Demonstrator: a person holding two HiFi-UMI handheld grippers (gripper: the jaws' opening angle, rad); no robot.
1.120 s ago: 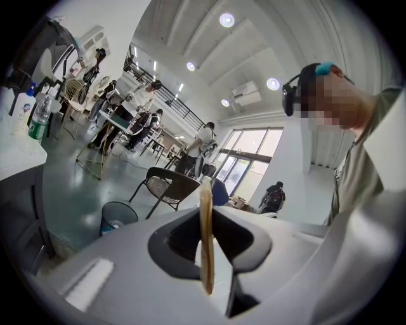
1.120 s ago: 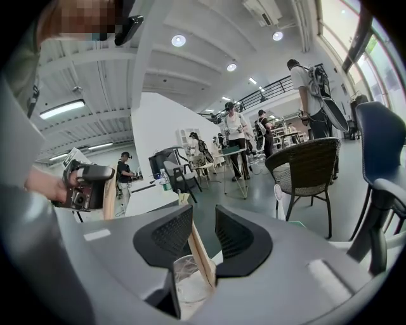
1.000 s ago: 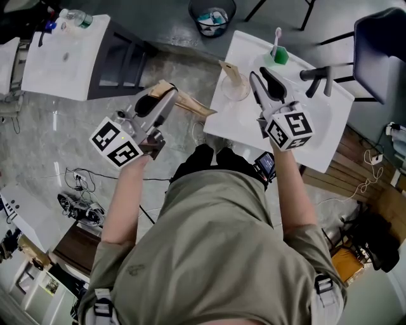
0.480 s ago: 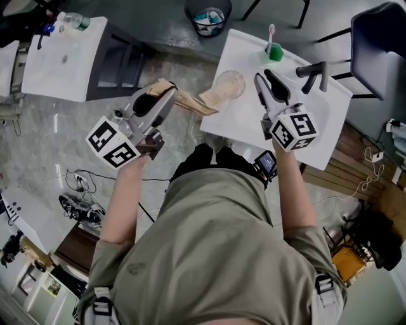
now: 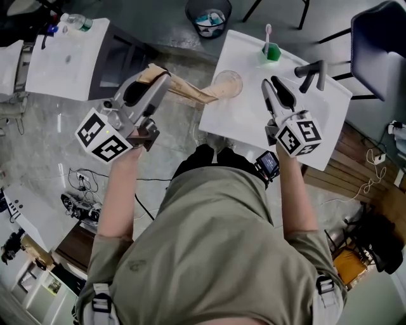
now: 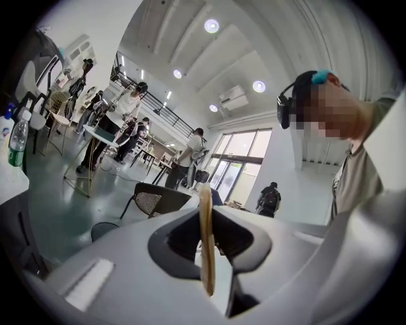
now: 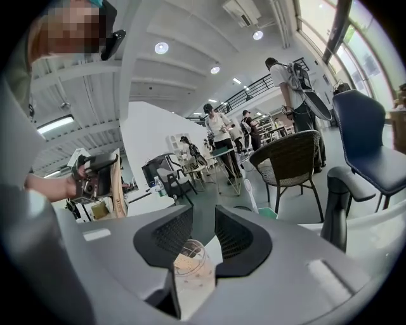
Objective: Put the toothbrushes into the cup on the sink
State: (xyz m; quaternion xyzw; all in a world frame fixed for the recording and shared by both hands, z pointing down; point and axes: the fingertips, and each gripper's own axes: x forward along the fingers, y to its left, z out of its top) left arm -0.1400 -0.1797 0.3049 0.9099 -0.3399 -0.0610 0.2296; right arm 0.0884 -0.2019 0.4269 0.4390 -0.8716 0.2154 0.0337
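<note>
— So, how far along?
— Left gripper [image 5: 154,77] is clamped on the wooden toothbrush [image 5: 190,94], its tip at the cup [image 5: 228,82] on the sink [image 5: 254,120], unreleased. Right gripper [image 5: 276,87] gapes, empty. I'd guess the white toothbrush [image 5: 267,35] comes next.

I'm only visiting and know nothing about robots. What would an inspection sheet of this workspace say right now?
Surface: white sink top with a black tap.
Job's things: clear plastic cup near the sink's left edge; tan wooden toothbrush reaching the cup; white toothbrush standing in a green holder.
Clutter: nothing seen on the sink.
Grippers: left tongs shut on the wooden toothbrush; right tongs open, empty.
Cables: loose cables on the floor.
Surroundings: dark bin, blue chair.
</note>
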